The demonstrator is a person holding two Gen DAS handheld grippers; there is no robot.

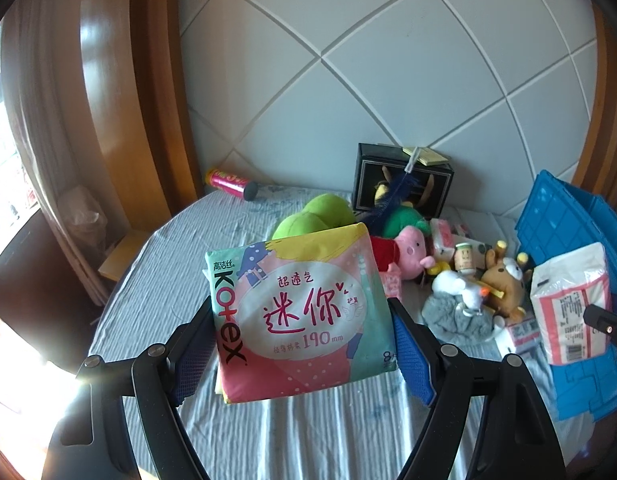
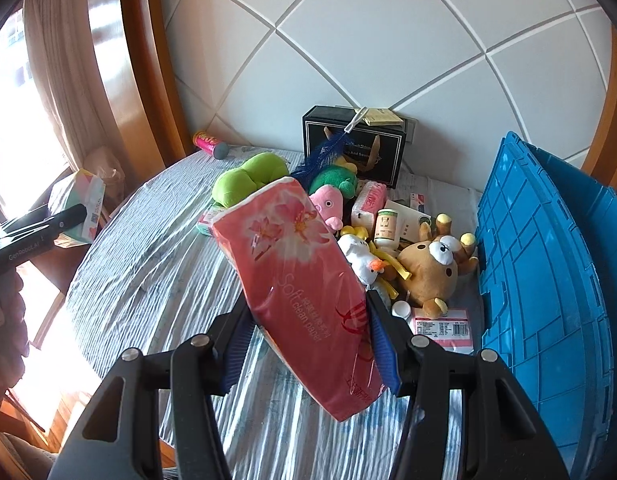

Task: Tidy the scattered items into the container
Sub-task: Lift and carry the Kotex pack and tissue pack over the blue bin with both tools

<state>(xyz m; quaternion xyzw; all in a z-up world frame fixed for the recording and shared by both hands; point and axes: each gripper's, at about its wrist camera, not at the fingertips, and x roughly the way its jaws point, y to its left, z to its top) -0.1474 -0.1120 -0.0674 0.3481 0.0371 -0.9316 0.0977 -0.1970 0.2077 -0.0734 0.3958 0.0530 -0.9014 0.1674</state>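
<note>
Left claw [image 1: 302, 334] clamps the Kotex pack [image 1: 298, 316]; right claw [image 2: 308, 344] clamps the tissue pack [image 2: 304, 280] left of the blue crate's [image 2: 548, 280] wall.

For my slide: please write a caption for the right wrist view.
Right gripper holds a pink tissue pack beside the blue crate.

Both grippers are matte black plastic. The left gripper [image 1: 302, 344] has two angular linkage arms per side, round silver screws at the pivots, and blue ribbed pads [image 1: 412, 356]. The right gripper [image 2: 310, 344] matches it: black arms, silver screws, blue pads [image 2: 382, 344]. White "GenRobot.AI" lettering marks the left gripper's body.
</note>
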